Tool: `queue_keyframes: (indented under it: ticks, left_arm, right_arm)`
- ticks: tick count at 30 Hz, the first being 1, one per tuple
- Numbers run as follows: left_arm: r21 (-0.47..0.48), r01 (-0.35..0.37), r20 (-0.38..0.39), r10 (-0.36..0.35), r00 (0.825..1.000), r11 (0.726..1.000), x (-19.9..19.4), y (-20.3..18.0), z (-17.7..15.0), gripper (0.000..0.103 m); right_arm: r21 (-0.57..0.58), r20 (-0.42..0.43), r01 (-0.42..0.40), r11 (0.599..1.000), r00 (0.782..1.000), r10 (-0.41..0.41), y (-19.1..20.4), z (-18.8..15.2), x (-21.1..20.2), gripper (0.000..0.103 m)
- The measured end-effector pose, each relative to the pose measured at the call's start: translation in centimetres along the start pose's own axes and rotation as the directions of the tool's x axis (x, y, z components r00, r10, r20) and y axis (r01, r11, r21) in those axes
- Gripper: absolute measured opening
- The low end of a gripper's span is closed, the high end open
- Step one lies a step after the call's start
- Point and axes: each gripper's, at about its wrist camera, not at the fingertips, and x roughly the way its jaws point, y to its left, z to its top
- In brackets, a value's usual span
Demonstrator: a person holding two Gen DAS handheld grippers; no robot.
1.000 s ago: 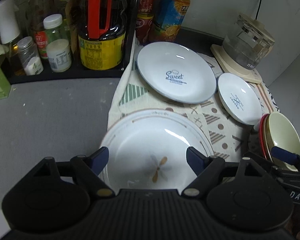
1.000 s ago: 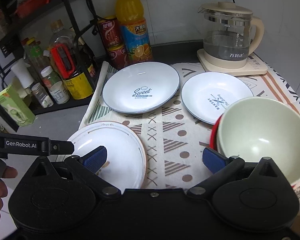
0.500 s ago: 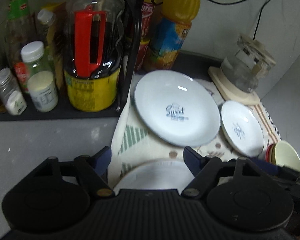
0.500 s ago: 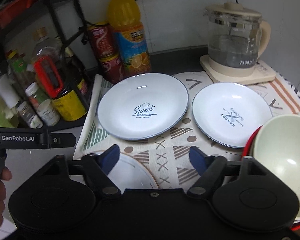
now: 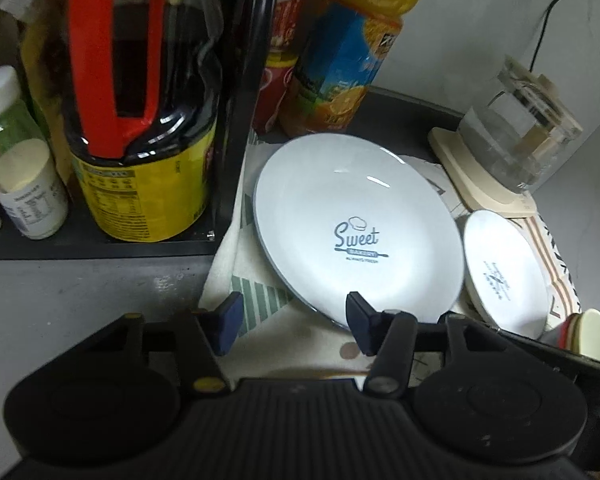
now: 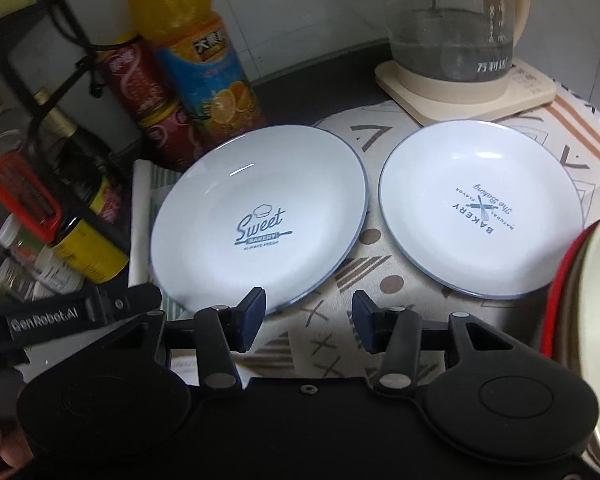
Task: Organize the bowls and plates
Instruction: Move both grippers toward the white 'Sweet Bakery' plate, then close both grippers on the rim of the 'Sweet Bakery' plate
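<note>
A large white "Sweet" plate (image 5: 356, 224) lies on the patterned cloth; it also shows in the right wrist view (image 6: 260, 216). A smaller white "Bakery" plate (image 6: 480, 208) lies to its right, also in the left wrist view (image 5: 504, 272). A cream bowl nested in a red bowl (image 6: 596, 304) stands at the right edge, also in the left wrist view (image 5: 592, 336). My left gripper (image 5: 294, 322) is open and empty at the Sweet plate's near left rim. My right gripper (image 6: 308, 320) is open and empty just before the gap between the two plates.
A rack with an oil bottle (image 5: 140, 128) and jars (image 5: 20, 160) stands at the left. An orange juice bottle (image 6: 204, 60) and red cans (image 6: 148, 96) stand behind the plates. A glass kettle (image 6: 452, 24) sits on its base at the back right.
Both grippers have moved forward toward the two back plates and their jaws have narrowed. The front flower plate has dropped almost out of both views.
</note>
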Motion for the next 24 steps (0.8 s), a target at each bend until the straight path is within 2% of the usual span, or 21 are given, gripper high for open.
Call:
queue_keyframes:
  ticks: [8, 13, 24]
  left_arm:
    - [-0.023, 0.006, -0.039, -0.007, 0.999, 1.0, 2.8, 0.7, 0.5, 0.041]
    - [-0.065, 0.026, -0.058, -0.029, 0.998, 0.998, 3.9, 0.8, 0.7, 0.035]
    - [-0.082, 0.038, -0.052, -0.042, 0.998, 0.996, 5.1, 0.4, 0.6, 0.028]
  right_arm:
    - [0.064, -0.039, 0.01, 0.998, 0.999, -0.007, -0.3, 0.5, 3.2, 0.047]
    - [0.06, -0.063, 0.005, 0.998, 0.998, -0.001, 0.2, 0.3, 4.7, 0.038]
    - [0.077, -0.073, 0.006, 0.997, 0.997, -0.001, 0.3, 0.6, 6.1, 0.032]
